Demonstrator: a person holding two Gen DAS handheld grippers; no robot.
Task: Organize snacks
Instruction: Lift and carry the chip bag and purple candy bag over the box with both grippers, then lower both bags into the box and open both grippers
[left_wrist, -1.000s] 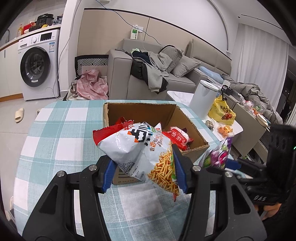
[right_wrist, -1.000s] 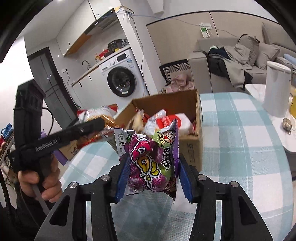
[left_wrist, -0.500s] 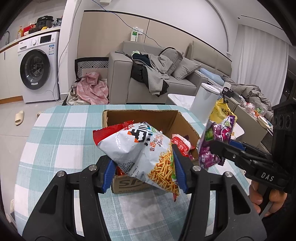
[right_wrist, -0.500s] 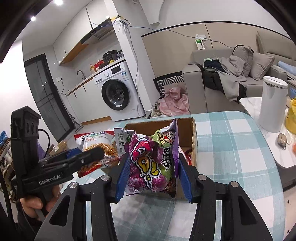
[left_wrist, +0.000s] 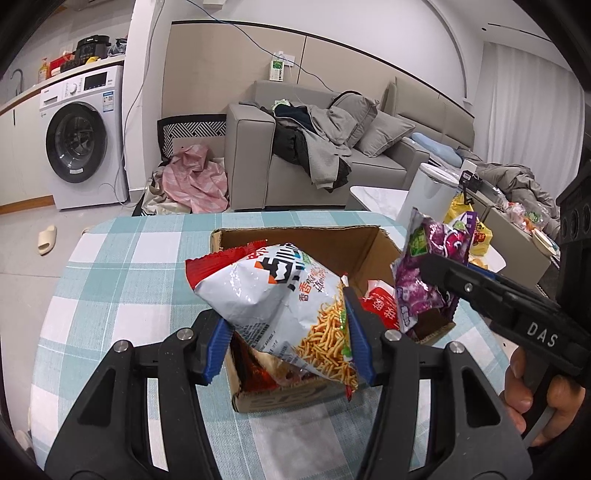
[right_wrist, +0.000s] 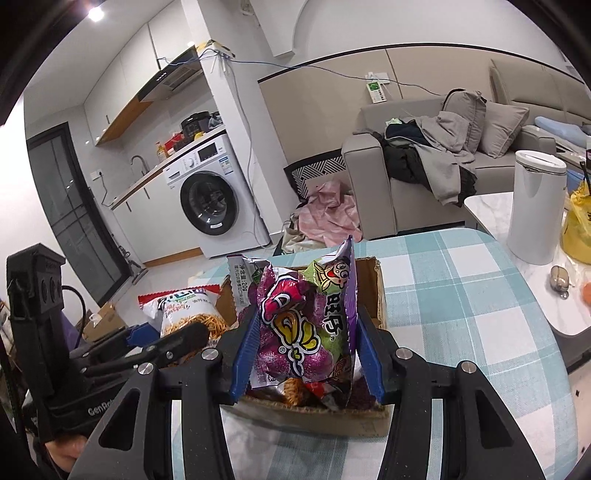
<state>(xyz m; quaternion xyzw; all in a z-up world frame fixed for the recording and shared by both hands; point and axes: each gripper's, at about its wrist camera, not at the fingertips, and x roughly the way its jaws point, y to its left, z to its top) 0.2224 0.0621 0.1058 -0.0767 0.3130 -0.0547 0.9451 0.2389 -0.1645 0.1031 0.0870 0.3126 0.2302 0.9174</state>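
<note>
- Snack bags hang in both our grippers above an open cardboard box (left_wrist: 373, 243) that sits on a table with a teal-and-white checked cloth (left_wrist: 122, 266).
- Our left gripper (left_wrist: 286, 341) is clamped on a white and red bag of fried sticks (left_wrist: 273, 291), its blue pads pressing the bag's two sides; the bag hangs over the near left part of the box.
- Our right gripper (right_wrist: 304, 356) is clamped on a purple snack bag (right_wrist: 303, 317), held upright over the near edge of the box.
- From the left wrist view we see the purple bag over the box's right side, just beside the white bag but apart from it.
- Inside the box lie more packets, among them a red one (left_wrist: 380, 302).
- Beyond the table we see a grey sofa (left_wrist: 332, 147) and a washing machine (left_wrist: 81, 136).
</note>
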